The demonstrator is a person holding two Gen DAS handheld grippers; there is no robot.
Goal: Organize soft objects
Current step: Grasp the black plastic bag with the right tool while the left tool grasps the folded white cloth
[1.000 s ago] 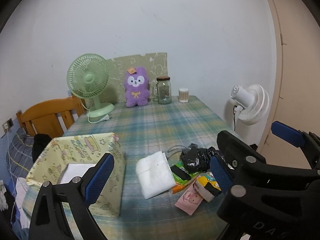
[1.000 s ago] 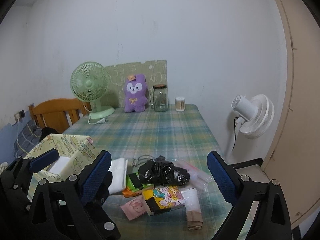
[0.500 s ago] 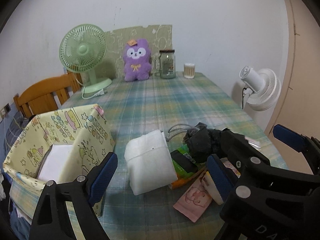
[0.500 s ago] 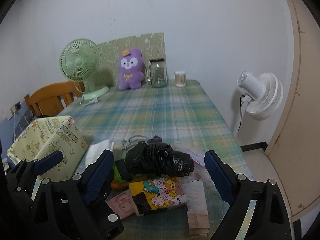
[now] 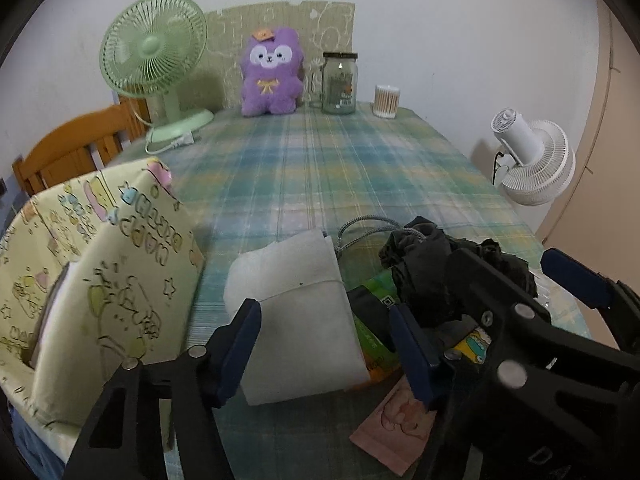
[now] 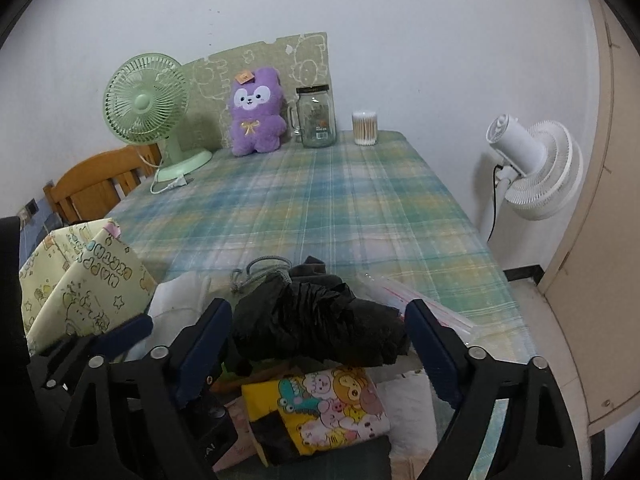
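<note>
Two views are given. Left wrist view: left tongs (image 5: 326,346) are held wide apart w/ nothing clamped, and the folded white cloth (image 5: 302,322) is framed directly between the two pads, lying ahead and slightly below on the plaid surface (image 5: 340,168); its long axis runs roughly fwd, away from the camera. The left arm is judged the nearer one for this item. Yellow fabric bin (image 5: 100,272) is seen just beside the cloth, to the left. Right wrist view: right tongs (image 6: 320,344) are likewise spread apart & empty, w/ the crumpled black cloth (image 6: 320,328) sitting between the pads; a cartoon-print pouch (image 6: 320,410) is shown below it, largely hidden in the left view. White cloth is mostly blocked here.
</note>
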